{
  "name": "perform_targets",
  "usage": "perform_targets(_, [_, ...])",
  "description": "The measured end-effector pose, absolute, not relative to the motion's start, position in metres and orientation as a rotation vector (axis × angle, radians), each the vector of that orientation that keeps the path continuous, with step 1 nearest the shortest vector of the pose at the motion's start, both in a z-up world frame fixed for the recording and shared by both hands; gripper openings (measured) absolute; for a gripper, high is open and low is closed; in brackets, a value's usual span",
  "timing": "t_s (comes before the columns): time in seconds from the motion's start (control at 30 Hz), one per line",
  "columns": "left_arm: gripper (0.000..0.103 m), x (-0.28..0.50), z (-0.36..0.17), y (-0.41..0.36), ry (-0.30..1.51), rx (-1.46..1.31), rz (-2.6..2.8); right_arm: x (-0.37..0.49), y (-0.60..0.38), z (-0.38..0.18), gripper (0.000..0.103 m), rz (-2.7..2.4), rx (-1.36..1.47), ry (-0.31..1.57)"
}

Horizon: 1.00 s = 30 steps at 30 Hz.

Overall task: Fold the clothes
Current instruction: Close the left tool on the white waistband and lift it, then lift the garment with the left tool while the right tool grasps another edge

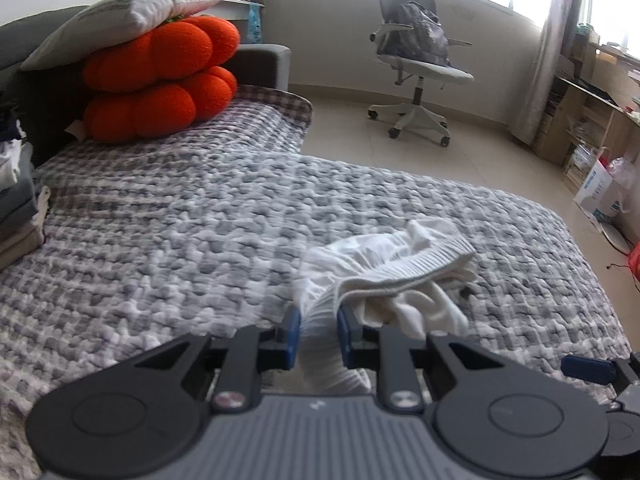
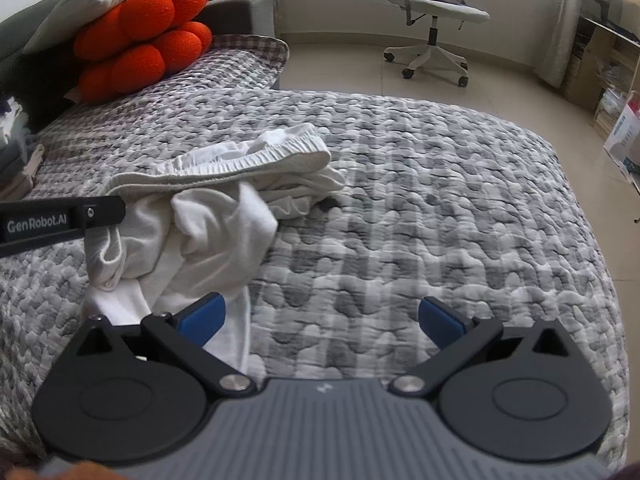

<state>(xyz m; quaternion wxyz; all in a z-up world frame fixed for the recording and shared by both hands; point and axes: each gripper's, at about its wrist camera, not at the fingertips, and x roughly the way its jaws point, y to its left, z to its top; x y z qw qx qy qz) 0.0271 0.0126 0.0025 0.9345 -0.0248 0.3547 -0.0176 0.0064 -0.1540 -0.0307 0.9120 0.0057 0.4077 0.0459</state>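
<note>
A crumpled white garment (image 1: 392, 264) with a ribbed elastic waistband lies on the grey-and-white quilted bed cover (image 1: 180, 220). My left gripper (image 1: 318, 320) is shut on a bunched fold of it, the cloth pinched between the blue pads. In the right wrist view the same garment (image 2: 224, 200) spreads to the left, and the left gripper's black finger (image 2: 60, 220) reaches into it from the left edge. My right gripper (image 2: 322, 316) stands wide open just above the quilt (image 2: 440, 200). Its left finger (image 2: 204, 316) rests over a trailing strip of the cloth, and nothing is pinched.
Orange cushions (image 1: 160, 80) under a white pillow (image 1: 120, 12) sit at the far end of the bed. A stack of folded clothes (image 1: 16, 208) lies at the left edge. Beyond the bed are a tiled floor, an office chair (image 1: 416, 64) and shelves with boxes (image 1: 592, 128).
</note>
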Motion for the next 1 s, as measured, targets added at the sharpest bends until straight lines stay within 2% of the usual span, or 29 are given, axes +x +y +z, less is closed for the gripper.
perform_targets(1.0, [0.019, 0.028, 0.012, 0.08, 0.63, 0.063, 0.263, 0.022, -0.103, -0.035, 0.103, 0.138, -0.022, 0.861])
